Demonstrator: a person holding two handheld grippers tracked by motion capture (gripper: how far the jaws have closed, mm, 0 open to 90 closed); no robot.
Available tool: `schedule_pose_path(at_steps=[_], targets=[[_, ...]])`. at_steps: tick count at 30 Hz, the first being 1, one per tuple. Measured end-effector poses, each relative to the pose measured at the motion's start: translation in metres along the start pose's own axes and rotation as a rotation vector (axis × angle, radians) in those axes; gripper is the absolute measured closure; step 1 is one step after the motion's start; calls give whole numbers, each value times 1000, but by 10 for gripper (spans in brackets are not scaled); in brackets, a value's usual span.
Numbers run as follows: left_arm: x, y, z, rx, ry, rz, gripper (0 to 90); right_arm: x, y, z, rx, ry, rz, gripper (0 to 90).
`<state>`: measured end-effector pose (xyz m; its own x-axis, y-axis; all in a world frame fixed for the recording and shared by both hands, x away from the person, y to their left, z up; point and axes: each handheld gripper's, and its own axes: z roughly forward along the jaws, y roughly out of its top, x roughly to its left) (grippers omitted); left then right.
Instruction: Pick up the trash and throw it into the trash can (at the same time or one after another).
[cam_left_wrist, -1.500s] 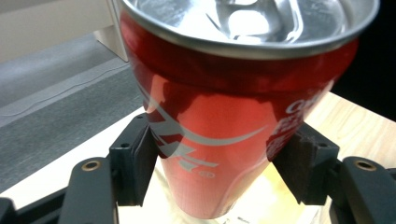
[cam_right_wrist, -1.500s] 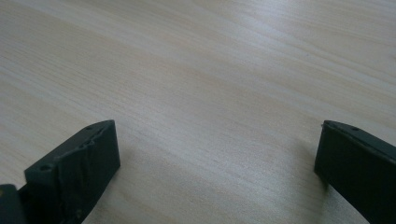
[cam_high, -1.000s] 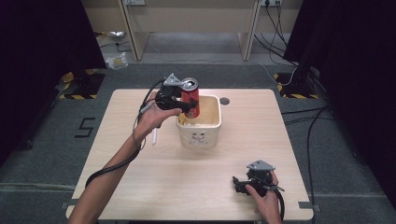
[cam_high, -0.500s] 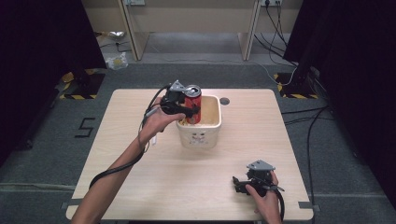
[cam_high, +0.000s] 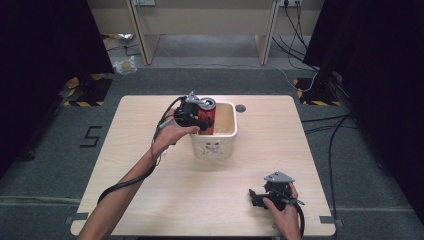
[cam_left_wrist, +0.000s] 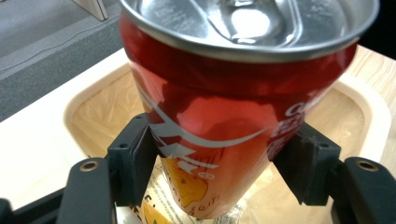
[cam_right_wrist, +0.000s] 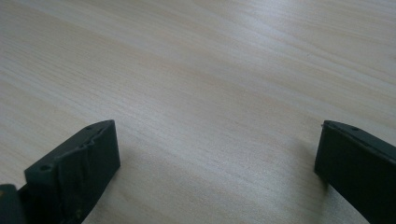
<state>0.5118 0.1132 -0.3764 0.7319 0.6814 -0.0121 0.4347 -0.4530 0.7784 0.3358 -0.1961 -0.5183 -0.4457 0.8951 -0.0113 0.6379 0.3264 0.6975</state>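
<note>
A red drink can (cam_high: 205, 116) with a silver top is held upright over the left side of a cream square bin (cam_high: 225, 145) in the middle of the table. My left gripper (cam_high: 199, 120) is shut on the can (cam_left_wrist: 233, 116), both pads pressed against its sides, with the bin's inside (cam_left_wrist: 93, 112) below it. A yellow printed wrapper (cam_left_wrist: 182, 186) lies in the bin under the can. My right gripper (cam_high: 255, 196) rests low over the table near the front right, jaws wide open with bare wood (cam_right_wrist: 215, 93) between them.
The light wooden table (cam_high: 130, 165) has free surface left of and in front of the bin. A small dark round spot (cam_high: 241, 107) lies behind the bin. Cables and black curtains surround the table on the grey floor.
My left gripper has carried the can rightward and down over the bin's left side. The right gripper has stayed still.
</note>
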Motion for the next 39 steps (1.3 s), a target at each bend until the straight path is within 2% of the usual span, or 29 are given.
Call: schedule_pose_path(at_steps=[16,26,39], targets=[[0,-3,2,13,-15,-10,325,0,0,0,2,0,0,2],[3,-4,-1,0,-16,-27,329,0,0,0,2,3,2,2],[6,7,-28,-59,-4,-50,282,0,0,0,0,4,1,2]])
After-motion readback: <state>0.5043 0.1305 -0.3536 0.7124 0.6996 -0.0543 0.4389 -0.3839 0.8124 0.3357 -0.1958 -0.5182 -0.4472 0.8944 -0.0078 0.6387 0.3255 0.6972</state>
